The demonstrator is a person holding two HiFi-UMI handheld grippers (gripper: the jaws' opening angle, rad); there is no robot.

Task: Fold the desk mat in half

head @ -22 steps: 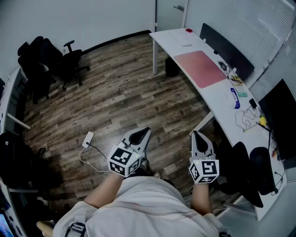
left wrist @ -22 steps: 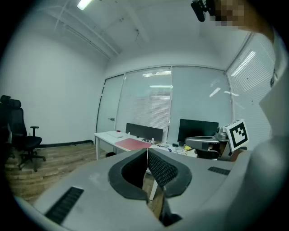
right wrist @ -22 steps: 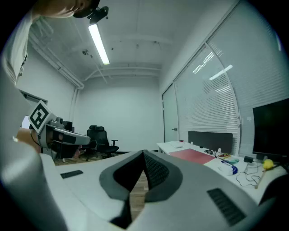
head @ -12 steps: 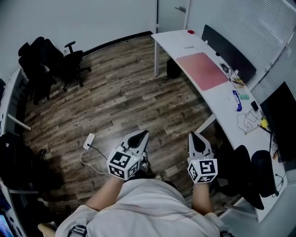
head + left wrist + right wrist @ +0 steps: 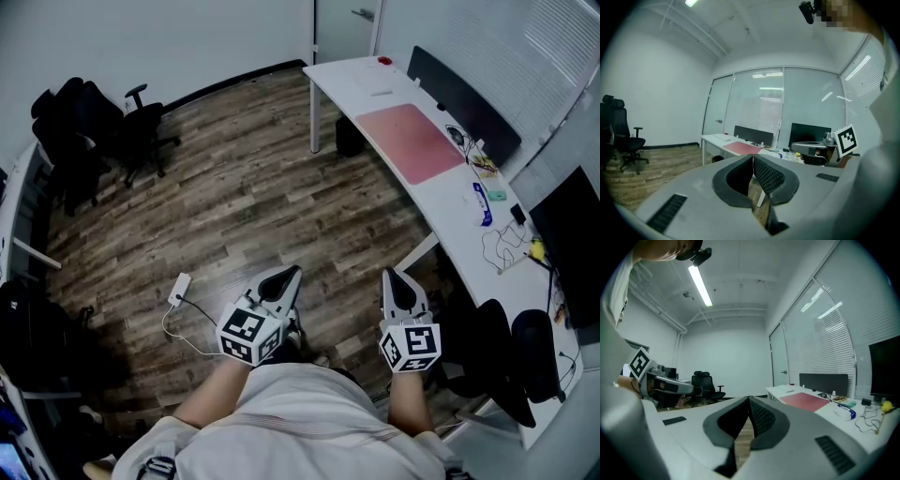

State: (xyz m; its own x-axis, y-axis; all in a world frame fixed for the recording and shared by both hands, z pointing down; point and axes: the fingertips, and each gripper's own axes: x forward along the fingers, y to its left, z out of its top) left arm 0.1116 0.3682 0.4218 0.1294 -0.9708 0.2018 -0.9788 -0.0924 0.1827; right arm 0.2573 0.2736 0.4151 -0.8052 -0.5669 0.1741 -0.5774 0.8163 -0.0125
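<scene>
Both clenched, empty: L gripper [image 5: 290, 273], R gripper [image 5: 391, 275], approx. same spot as earlier; desk mat [image 5: 413, 142] flat, untouched.

Wood-plank floor [image 5: 253, 206] lay underfoot, black office chairs [image 5: 141, 127] stood near the far wall, a white charger [image 5: 178, 286] trailed its cable on the floor, well apart from the long white desk [image 5: 441, 202], which bore a black partition [image 5: 459, 94], a dark monitor [image 5: 572, 234] and loose cables [image 5: 502, 248].
</scene>
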